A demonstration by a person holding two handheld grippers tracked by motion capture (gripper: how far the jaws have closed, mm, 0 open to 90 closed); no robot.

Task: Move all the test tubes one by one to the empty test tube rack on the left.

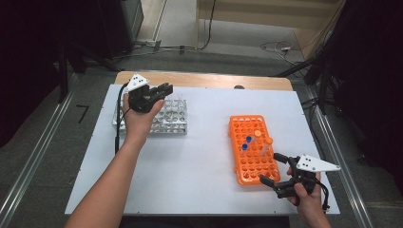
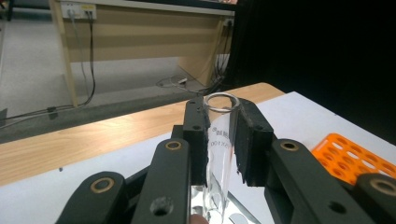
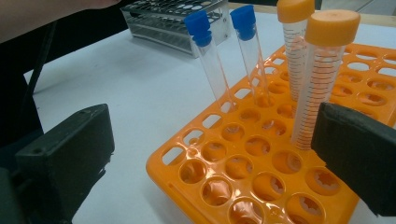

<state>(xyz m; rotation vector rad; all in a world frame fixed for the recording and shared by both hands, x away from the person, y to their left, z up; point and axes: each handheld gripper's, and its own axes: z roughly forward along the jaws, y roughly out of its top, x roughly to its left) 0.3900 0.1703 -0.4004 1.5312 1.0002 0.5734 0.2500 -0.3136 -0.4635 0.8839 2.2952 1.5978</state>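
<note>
A white board covers the wooden table (image 1: 204,80), whose bare far edge shows beyond it. On the left part of the board stands a metal rack (image 1: 171,116) of clear wells; on the right part, well apart from it, stands an orange rack (image 1: 252,149) with many round holes, most of them bare. Nothing lies on the open board between the two racks. Cables run over the floor past the far edge of the table.

The left gripper (image 1: 161,90) hangs over the metal rack, its jaws closed on a clear glass tube (image 2: 219,140). The tube is open at the top with a rounded lip, carries no cap, and bears faint printed lettering on its side. It stands roughly upright between the pads, its lower end near the metal rack below.

The right gripper (image 1: 271,172) rests at the near right corner of the orange rack, its jaws wide apart and holding nothing.

In the orange rack stand four capped tubes: two slim clear ones with blue caps (image 3: 198,23) and two wider graduated ones with orange caps (image 3: 334,25). The blue pair leans slightly; the orange pair stands nearer the right jaw. One uncapped tube is in the grip, two racks are on the board.
</note>
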